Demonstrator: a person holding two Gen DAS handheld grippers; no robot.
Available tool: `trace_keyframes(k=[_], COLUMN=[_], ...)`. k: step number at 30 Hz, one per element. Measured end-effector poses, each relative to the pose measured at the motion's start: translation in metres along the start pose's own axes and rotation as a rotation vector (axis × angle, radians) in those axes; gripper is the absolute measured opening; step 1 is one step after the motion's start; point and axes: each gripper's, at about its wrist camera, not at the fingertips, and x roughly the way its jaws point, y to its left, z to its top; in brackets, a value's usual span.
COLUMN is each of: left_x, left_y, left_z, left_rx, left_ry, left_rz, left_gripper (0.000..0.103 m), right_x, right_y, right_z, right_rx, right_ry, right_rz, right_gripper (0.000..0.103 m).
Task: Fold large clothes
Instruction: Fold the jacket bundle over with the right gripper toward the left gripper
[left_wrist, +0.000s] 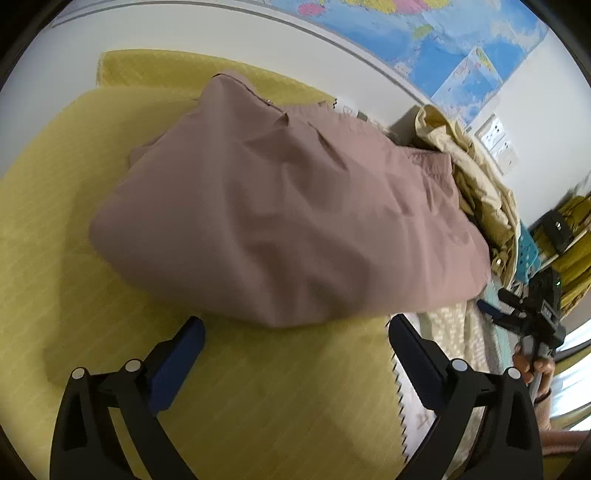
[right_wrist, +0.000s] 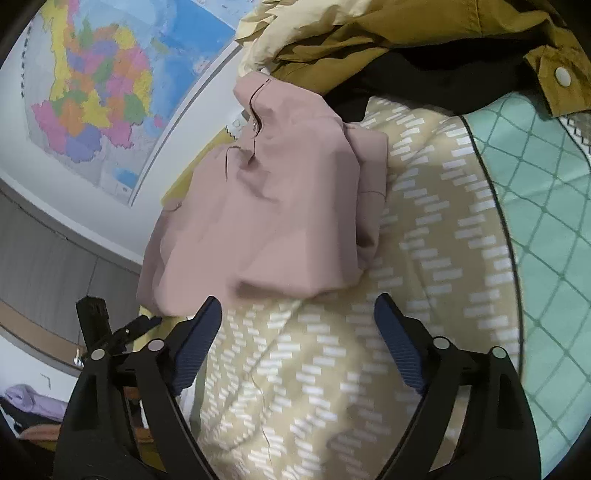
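Observation:
A dusty-pink garment (left_wrist: 288, 218) lies folded into a thick bundle on a yellow blanket (left_wrist: 66, 221). My left gripper (left_wrist: 295, 332) hovers just in front of its near edge, jaws wide apart with nothing between them. In the right wrist view the same pink garment (right_wrist: 266, 206) rests partly on a beige quilt with white dashes (right_wrist: 406, 258). My right gripper (right_wrist: 297, 314) stands open just short of the bundle's near edge, its blue pads (right_wrist: 195, 343) bare. The right gripper (left_wrist: 491, 308) also shows at the right edge of the left wrist view, held by a hand (left_wrist: 532, 365).
A pile of cream and mustard jackets (right_wrist: 369, 33) with dark lining lies beyond the pink bundle. A mint checked sheet (right_wrist: 546, 206) covers the bed at the right. Wall maps (right_wrist: 99, 92) hang behind. A grey cabinet (right_wrist: 44, 266) stands by the bed at the left.

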Motion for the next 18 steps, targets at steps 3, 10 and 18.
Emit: trace_keyframes(k=[3,10,18], left_x=[0.004,0.022,0.039], left_y=[0.002,-0.004,-0.012], left_z=[0.005,0.027,0.045], left_rx=[-0.041,-0.079,-0.104], left_ry=[-0.026,-0.023,-0.034], left_rz=[-0.029,-0.050,0.009], left_gripper=[0.096,0.096,0.084], right_x=[0.005,0.024,0.047], right_y=[0.002,0.015,0.025], right_z=[0.003,0.015,0.035], right_rx=[0.007,-0.022,-0.041], right_ry=[-0.018,-0.035,-0.046], right_rz=[0.006,-0.013,0.000], right_gripper=[0.087,0.093,0.093])
